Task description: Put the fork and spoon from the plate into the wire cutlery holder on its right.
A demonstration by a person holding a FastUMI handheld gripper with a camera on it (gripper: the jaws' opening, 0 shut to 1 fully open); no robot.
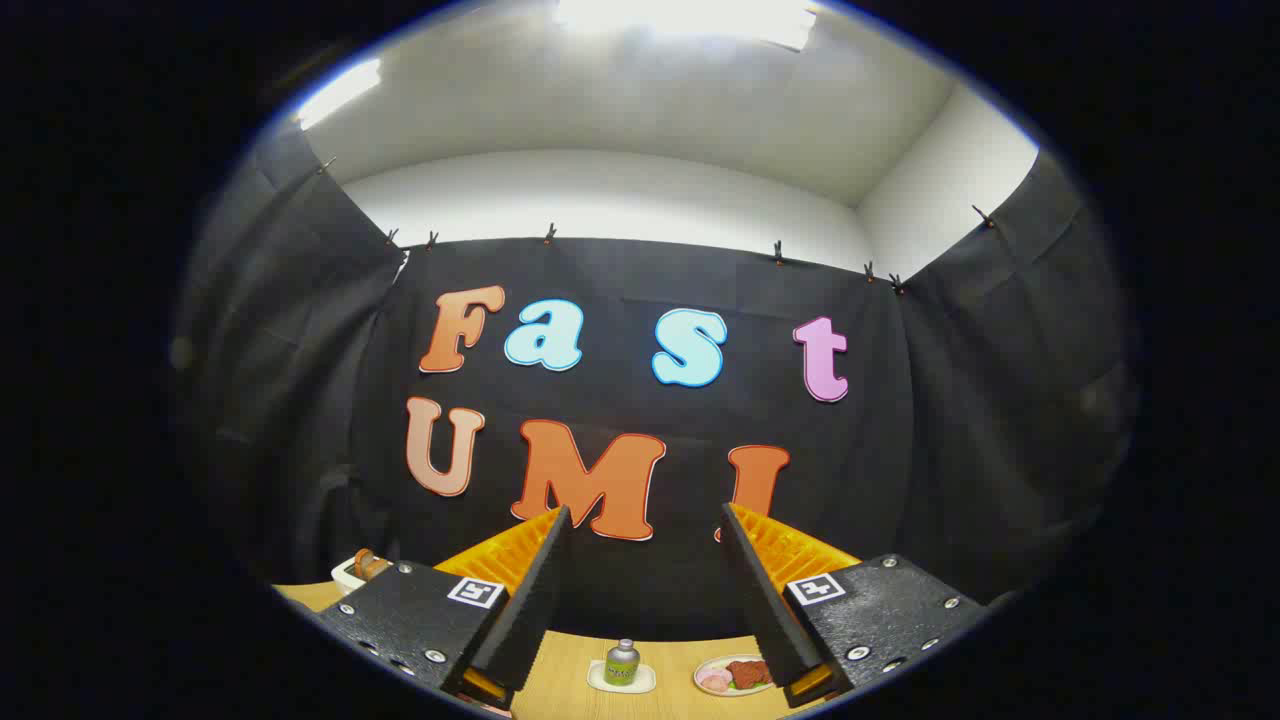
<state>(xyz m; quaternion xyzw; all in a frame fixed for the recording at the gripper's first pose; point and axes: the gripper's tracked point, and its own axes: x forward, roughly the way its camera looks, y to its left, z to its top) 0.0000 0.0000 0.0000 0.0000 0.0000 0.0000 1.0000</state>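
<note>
My gripper (645,525) stands open, its two fingers spread wide with nothing between them, raised and pointing at the booth's back wall. The wooden table (570,675) shows low down between the fingers and to their left. A small plate (733,676) with pink and red-brown food on it sits far back on the table, by the right finger. I cannot make out a fork, a spoon or a wire cutlery holder here.
A small green bottle (622,663) stands on a white coaster (621,682) between the fingers, far back on the table. A white object with a brown piece on top (362,570) sits at the table's left, beyond the left finger.
</note>
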